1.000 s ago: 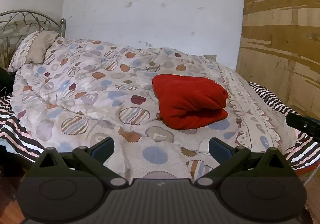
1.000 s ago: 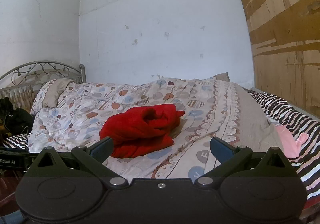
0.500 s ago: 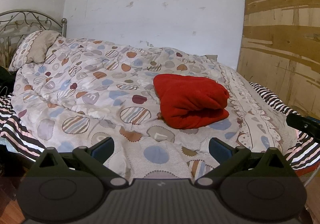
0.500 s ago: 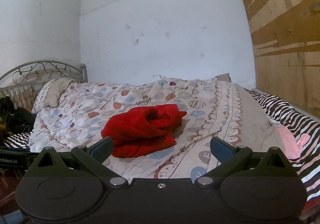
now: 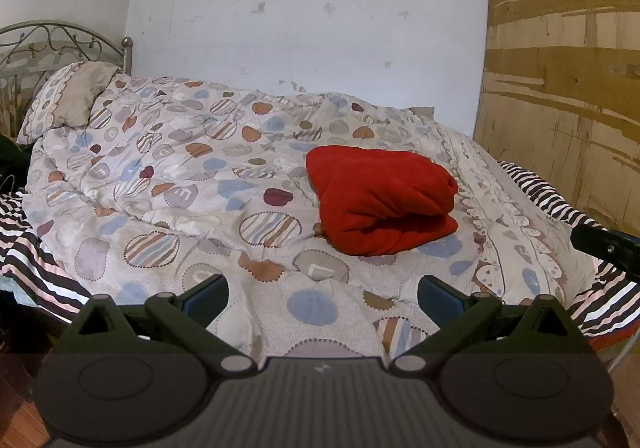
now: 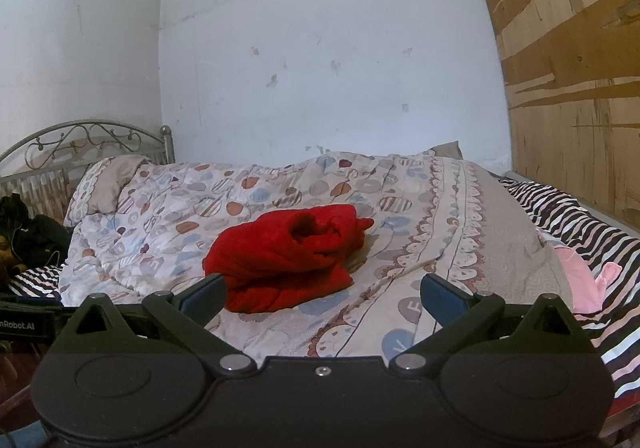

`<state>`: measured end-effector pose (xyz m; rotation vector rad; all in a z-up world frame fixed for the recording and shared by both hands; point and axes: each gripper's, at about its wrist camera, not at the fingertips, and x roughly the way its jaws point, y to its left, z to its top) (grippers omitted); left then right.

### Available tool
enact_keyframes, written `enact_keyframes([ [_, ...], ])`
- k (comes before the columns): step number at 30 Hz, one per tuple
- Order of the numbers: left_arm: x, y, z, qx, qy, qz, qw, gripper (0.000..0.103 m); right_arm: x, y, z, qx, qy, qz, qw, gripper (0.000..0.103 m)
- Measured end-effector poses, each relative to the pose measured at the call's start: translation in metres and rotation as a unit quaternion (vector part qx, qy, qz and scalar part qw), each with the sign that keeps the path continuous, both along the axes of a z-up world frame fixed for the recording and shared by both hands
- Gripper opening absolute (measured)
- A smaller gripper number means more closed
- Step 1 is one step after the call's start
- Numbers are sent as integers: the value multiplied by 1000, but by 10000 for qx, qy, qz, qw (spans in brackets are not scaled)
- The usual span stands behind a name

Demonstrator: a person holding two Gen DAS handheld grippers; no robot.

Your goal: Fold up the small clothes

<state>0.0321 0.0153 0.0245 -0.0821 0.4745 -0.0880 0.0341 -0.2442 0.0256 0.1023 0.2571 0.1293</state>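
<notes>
Both the left gripper [image 5: 322,294] and right gripper [image 6: 323,292] hung spread wide and empty short of the bed [image 5: 168,183], facing the red garment [image 5: 380,199], which lay doubled over in a compact bundle on the quilt.

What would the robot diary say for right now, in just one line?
left gripper: open, empty | right gripper: open, empty | red garment: folded bundle on patterned duvet, untouched

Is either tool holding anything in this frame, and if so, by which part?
Nothing is held. The left tool and right tool are both open and empty, while the red garment lies folded on the bedspread, untouched.
</notes>
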Motion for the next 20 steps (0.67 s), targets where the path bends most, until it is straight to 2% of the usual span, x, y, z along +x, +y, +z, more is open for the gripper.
enact_keyframes([
  [5, 3, 1, -4, 193, 219, 248, 9993, 103, 1, -1, 1, -1, 11, -3, 10000, 103],
  [8, 3, 1, -6, 406, 208, 524, 9976, 103, 0, 1, -2, -31, 45, -13, 10000, 103],
  [11, 3, 0, -5, 604, 145, 596, 9963, 103, -1, 1, -3, -41, 55, -8, 10000, 103],
  [20, 3, 1, -2, 510, 144, 494, 9974, 103, -2, 3, -3, -41, 52, -11, 10000, 103],
])
